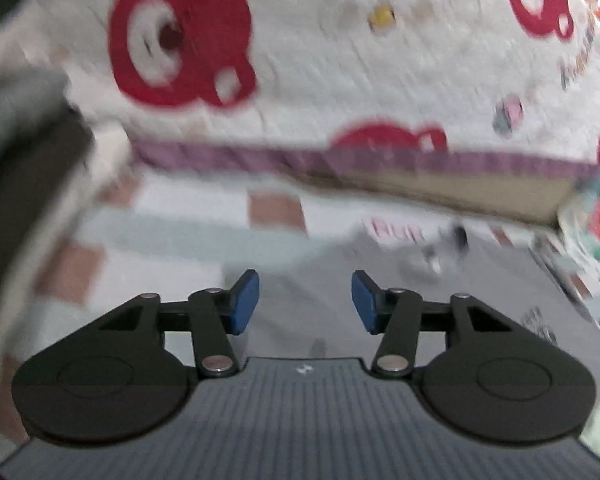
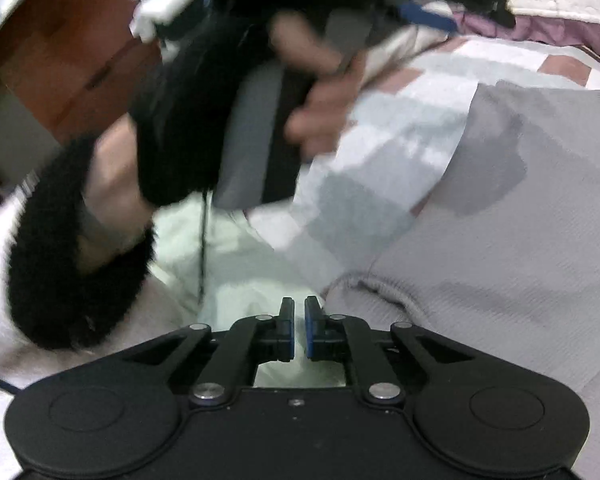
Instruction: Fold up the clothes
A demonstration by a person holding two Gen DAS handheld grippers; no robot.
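Left wrist view: the left gripper (image 1: 305,302) has its blue pads (image 1: 244,304) set well apart with nothing between them, above a grey garment (image 1: 340,320) lying on a checked bedsheet (image 1: 180,232). Beyond the sheet stands a white quilt (image 1: 340,60) printed with red bear faces and edged in purple (motion blur prevents finer detail). Right wrist view: the right gripper (image 2: 299,330) has its pads nearly together, leaving only a thin gap; no fabric is seen between them. The grey garment (image 2: 500,260) spreads across the right side of this view, its ribbed hem (image 2: 372,284) just beside the right fingertips. A pale green cloth (image 2: 236,280) lies under the fingertips. At upper left, a person's hand (image 2: 320,96), in a black fuzzy cuff (image 2: 60,280), grasps the other gripper's handle.
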